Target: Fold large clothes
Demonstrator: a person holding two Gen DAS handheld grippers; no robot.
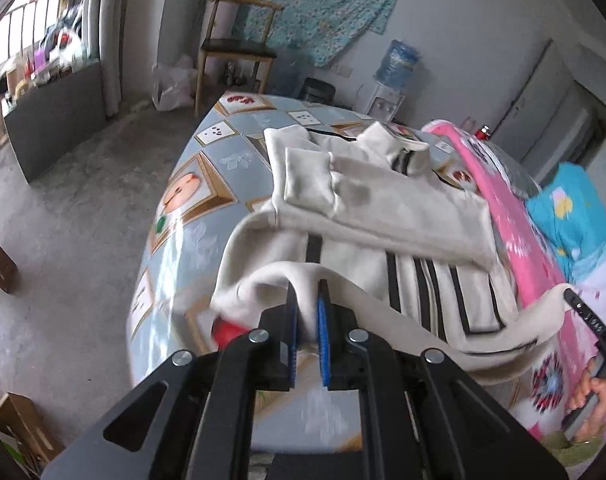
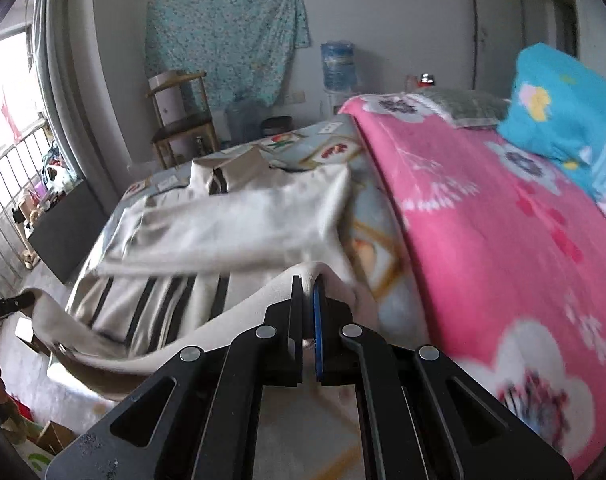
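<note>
Above the bed [image 1: 191, 184], the jacket [image 1: 383, 208] hem is pinched by left gripper [image 1: 306, 304] and right gripper [image 2: 307, 292]; folding toward the collar [image 1: 399, 148] is judged next.

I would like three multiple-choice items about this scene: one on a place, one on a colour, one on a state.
1. Where does the cream jacket lie?
A. on the floor
B. on the bed, beside the pink blanket
C. on the wooden chair

2. What colour are the jacket's stripes?
A. black
B. red
C. green

3. What are the left tongs and right tongs doing?
A. both hang open
B. only one grips
C. both are shut on the jacket's hem

Answers: 1 B, it is spread on the patterned sheet left of the blanket; 2 A, dark bands cross the lower part; 3 C, cloth sits pinched in each.
</note>
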